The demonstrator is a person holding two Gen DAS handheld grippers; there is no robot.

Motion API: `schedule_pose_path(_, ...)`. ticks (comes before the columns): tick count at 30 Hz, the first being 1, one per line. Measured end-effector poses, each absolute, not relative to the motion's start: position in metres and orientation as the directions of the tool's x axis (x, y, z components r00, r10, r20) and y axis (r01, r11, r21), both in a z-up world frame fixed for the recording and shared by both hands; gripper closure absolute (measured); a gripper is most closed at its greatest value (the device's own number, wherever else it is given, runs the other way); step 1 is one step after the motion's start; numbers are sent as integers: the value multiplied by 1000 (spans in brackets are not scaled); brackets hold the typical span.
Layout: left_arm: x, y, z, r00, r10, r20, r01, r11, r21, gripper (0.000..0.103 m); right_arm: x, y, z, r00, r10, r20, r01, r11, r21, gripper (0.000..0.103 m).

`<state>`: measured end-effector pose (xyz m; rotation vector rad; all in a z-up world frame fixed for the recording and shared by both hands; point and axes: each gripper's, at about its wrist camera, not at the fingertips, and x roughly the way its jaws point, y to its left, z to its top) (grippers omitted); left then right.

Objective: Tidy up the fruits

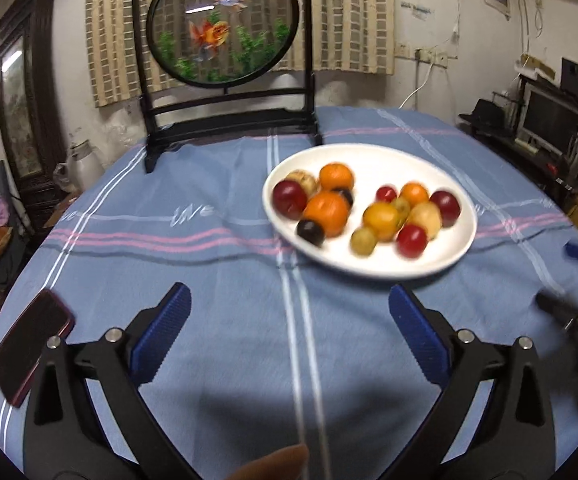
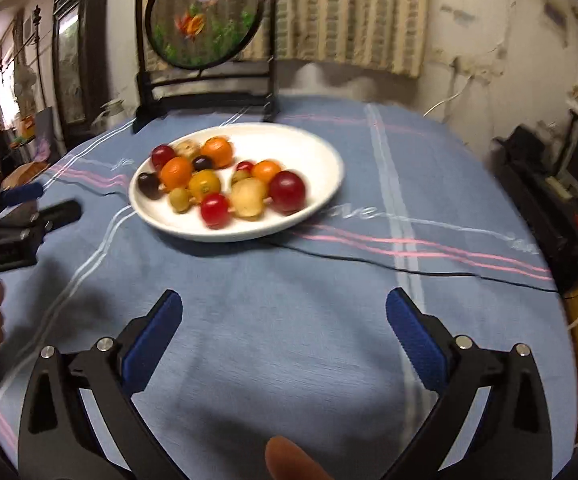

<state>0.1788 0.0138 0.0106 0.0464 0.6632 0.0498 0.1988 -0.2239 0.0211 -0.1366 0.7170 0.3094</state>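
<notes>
On the blue tablecloth (image 1: pixel 209 264), fruit plate (image 1: pixel 445 264) lies beyond both spread, empty grippers (image 1: pixel 289 308) (image 2: pixel 283 312).

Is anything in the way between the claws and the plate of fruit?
Nothing visible is. Only bare blue tablecloth lies between the open right claw and the white plate of fruit. The same goes for the open left claw. The phone lies off to the left.

both wrist views look forward and a little down over the tabletop (image 1: pixel 209 272), each from between its own jaws. the left view has the white plate (image 1: pixel 369 160) ahead to the right, the right view ahead to the left. both share the plate and the goldfish screen (image 1: pixel 225 28).
</notes>
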Motion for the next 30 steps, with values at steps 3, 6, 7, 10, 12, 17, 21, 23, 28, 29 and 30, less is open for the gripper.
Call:
schedule_pose_path(3,170,16,11,796,52,-603,-30,998,47,2,195,-230,22,709,270,-651,-338,941,22,1)
schedule_pose_path(6,166,16,10,799,40,-601,-20,999,40,2,190,-226,24,708,303,-637,-375,927,24,1)
schedule_pose_path(7,165,15,10,799,35,-600,-14,999,39,2,187,-223,25,719,304,-625,-388,922,2,1)
schedule_pose_path(10,164,12,11,799,20,-601,5,999,40,2,183,-217,25,724,308,-617,-407,913,-21,1)
schedule_pose_path(12,165,9,11,798,15,-602,14,999,44,2,184,-215,23,719,304,-625,-409,912,-26,1)
schedule_pose_path(17,163,6,10,800,6,-600,30,998,49,2,186,-214,17,707,285,-647,-404,914,-39,1)
schedule_pose_path(21,161,7,11,802,-5,-597,35,999,38,2,185,-215,16,707,284,-647,-404,914,-40,1)
schedule_pose_path(23,161,7,11,802,-4,-598,34,999,40,2,185,-215,15,706,282,-650,-402,915,-40,1)
schedule_pose_path(28,161,7,11,803,0,-597,34,998,46,2,186,-215,14,702,274,-658,-397,917,-42,1)
schedule_pose_path(29,161,7,10,802,-1,-597,35,998,44,2,186,-215,14,702,275,-658,-398,916,-42,1)
schedule_pose_path(30,162,7,10,801,-1,-598,34,998,44,2,186,-215,14,702,275,-658,-398,916,-42,1)
